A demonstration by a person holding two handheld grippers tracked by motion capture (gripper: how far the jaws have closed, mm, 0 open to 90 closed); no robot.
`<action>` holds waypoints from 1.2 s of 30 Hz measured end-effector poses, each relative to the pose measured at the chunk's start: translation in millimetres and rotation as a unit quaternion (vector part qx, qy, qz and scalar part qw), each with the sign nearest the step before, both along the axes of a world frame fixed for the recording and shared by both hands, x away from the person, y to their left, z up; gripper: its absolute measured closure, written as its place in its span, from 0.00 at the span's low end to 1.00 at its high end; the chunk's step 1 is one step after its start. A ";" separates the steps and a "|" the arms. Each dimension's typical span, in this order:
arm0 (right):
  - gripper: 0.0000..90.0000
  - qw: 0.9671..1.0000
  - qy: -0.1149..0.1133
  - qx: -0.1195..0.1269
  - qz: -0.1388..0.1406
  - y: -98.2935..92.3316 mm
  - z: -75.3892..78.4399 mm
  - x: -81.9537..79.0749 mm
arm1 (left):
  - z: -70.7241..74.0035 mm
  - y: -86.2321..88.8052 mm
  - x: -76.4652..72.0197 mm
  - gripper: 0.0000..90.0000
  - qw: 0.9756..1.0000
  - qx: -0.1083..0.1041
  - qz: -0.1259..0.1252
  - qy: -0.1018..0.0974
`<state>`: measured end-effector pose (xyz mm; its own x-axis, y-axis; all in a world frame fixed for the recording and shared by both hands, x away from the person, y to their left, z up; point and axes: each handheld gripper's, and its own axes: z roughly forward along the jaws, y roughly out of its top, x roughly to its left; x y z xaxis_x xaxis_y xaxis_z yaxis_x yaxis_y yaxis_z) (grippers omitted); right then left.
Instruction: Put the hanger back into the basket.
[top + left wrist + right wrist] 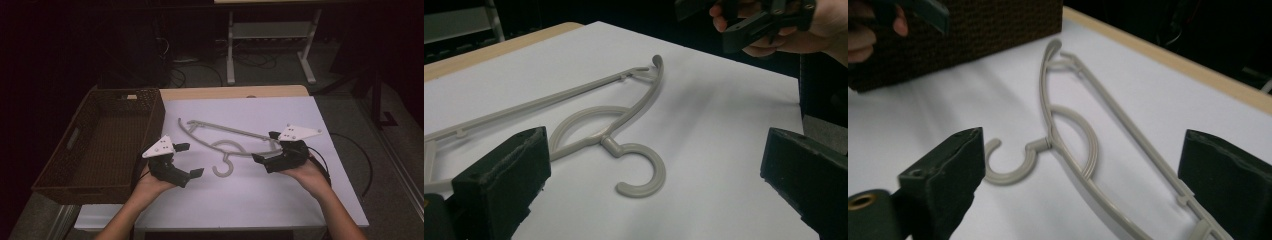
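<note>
1. The grey plastic hanger [225,145] lies flat on the white tabletop [260,200], its hook [224,167] curling toward me and its long bar running away toward the far edge. It sits between my two claws, touching neither.

2. What could go wrong: the hanger is thin and lies flush on the sheet, so I judge that a claw coming down flat could skid over it or push it away instead of getting a jaw under it. The hook end is the raised, rounded part and looks like the safer place to pinch.

3. If I take one arm alone, the long bar could swing and the far end drag across the tabletop. It might also catch the rim of the woven brown basket [75,150] that stands at the left edge of the tabletop.

4. If both claws close in at once toward the hook, they could knock into each other, since they face one another across it.

5. My left claw [192,160] is spread wide, jaws well apart, holding nothing and hovering just left of the hook.

6. My right claw [265,149] is also wide open and empty, near the hanger's right shoulder, apart from the plastic as far as I can tell.
</note>
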<state>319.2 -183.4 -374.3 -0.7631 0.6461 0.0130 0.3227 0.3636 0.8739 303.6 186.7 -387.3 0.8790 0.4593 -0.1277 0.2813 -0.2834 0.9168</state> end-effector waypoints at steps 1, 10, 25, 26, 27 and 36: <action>0.07 1.000 0.000 0.000 0.000 0.0 0.0 0.0 | -0.9 0.5 0.0 0.00 1.000 0.003 -0.001 0.000; 0.18 0.997 0.054 -0.051 0.038 10.6 -6.1 30.9 | -6.5 -0.9 0.1 0.00 1.000 0.006 -0.009 0.006; 0.56 0.978 0.119 -0.138 0.097 31.4 -46.7 70.8 | -8.1 0.0 -0.2 0.00 1.000 0.007 -0.010 0.010; 0.56 0.978 0.119 -0.138 0.097 31.4 -46.7 70.8 | -8.1 0.0 -0.2 0.00 1.000 0.007 -0.010 0.010; 0.60 0.976 0.123 -0.148 0.101 32.8 -50.1 73.2 | -8.0 0.2 -0.1 0.00 1.000 0.007 -0.010 0.011; 0.77 0.970 0.117 -0.181 0.114 33.8 -59.8 78.3 | -8.7 -0.7 -0.4 0.00 1.000 0.006 -0.014 0.014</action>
